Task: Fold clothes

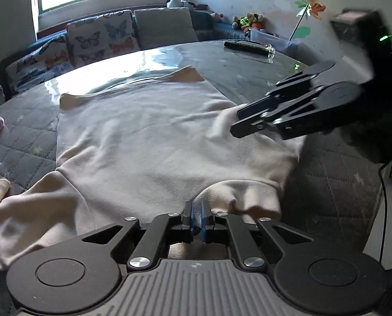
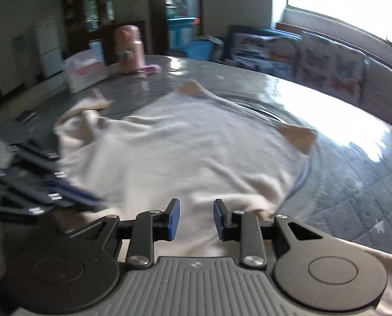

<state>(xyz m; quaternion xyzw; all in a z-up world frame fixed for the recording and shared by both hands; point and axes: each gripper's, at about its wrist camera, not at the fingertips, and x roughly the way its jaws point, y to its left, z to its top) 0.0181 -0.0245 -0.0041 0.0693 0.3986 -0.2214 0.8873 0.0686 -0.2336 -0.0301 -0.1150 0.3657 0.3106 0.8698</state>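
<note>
Nothing to read here: no words, brands or numbers come through in either view, and the blurred white package (image 2: 84, 72) shows only unreadable red marks.

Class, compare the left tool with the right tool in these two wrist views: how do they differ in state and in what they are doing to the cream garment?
The left tool has its blue pads together, while the right tool shows a clear gap between its pads. The left tool sits at the near ribbed edge of the cream garment, seemingly pinching it; the right tool has cloth below its gap, not pressed. Both have black linkages and blue pads.
</note>
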